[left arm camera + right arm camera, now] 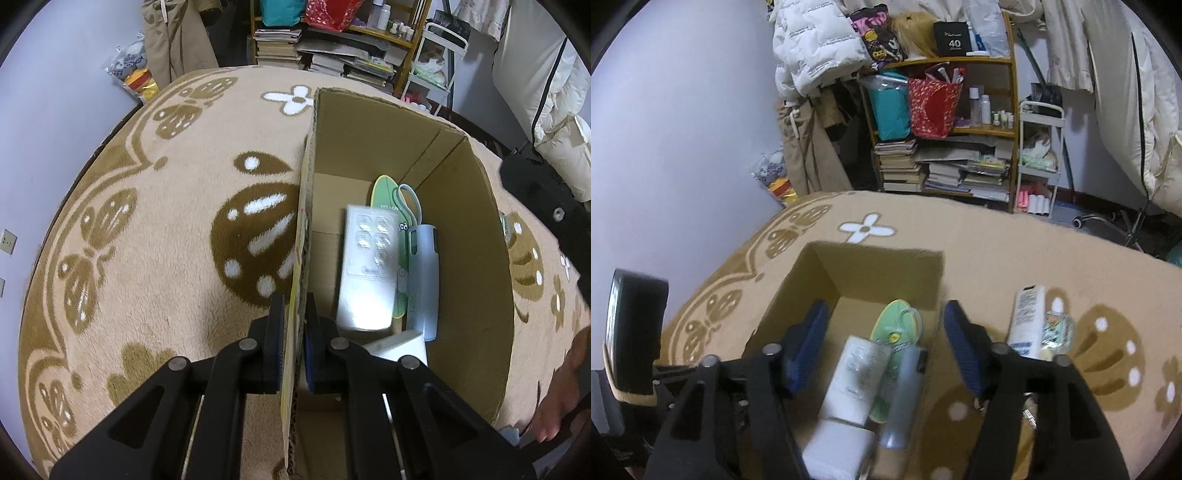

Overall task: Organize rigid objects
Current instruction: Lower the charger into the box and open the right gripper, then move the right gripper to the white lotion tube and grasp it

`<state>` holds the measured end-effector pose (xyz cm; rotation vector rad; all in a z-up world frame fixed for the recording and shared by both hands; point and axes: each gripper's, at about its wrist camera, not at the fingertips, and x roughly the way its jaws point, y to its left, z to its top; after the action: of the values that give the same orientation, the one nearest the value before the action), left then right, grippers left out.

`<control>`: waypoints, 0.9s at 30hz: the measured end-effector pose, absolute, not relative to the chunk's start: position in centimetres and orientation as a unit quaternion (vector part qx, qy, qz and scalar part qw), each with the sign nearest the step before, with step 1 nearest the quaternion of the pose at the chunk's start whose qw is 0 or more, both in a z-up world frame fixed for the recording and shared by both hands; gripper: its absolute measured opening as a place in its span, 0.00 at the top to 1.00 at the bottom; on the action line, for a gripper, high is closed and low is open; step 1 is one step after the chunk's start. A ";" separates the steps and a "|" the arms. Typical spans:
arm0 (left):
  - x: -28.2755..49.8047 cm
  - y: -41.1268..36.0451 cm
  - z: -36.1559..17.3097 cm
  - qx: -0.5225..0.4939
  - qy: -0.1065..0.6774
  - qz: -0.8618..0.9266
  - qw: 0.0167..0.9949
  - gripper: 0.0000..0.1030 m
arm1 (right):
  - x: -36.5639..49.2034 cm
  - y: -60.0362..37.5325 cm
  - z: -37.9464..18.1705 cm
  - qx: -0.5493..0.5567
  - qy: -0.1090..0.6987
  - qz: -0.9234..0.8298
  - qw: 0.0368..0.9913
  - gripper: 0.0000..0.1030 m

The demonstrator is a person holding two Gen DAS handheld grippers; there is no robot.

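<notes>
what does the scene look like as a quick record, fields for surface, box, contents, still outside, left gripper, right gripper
surface: tan patterned blanket
box: open cardboard box
contents: white remote, green paddle-shaped item, grey-blue tube, white block
still outside: white bottle and a small packet, right of the box
left gripper: shut on the box's left wall
right gripper: open, above the box, nothing between the jaws

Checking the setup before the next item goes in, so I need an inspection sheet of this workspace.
Surface: tan blanket with brown butterfly pattern.
Job's things: open cardboard box holding white remote, green scissors, grey cylinder, white block.
Clutter: white bottle and small packet on the blanket beside the box.
Grippers: left tool clamped on the box wall; right tool open above the box, empty.
Cables: nothing seen.
Surroundings: bookshelf, hanging clothes, white cart.
</notes>
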<state>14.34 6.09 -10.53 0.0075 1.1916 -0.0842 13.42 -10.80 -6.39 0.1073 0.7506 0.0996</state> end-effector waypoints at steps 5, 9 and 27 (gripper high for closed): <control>14.4 6.2 -10.6 0.002 0.562 -0.037 0.826 0.90 | 13.6 -12.9 -6.3 0.053 0.372 0.021 0.926 0.13; 14.4 6.3 -10.6 0.001 0.562 -0.038 0.826 0.89 | 13.7 -15.0 -7.0 0.058 0.383 0.000 0.922 0.10; 14.3 6.4 -10.7 0.000 0.562 -0.039 0.826 0.89 | 14.1 -21.3 -13.2 0.113 0.434 -0.065 0.892 0.10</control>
<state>14.32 6.36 -10.71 0.0008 1.1946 -0.0823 14.14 -21.34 -13.17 0.2335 0.9001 -0.1350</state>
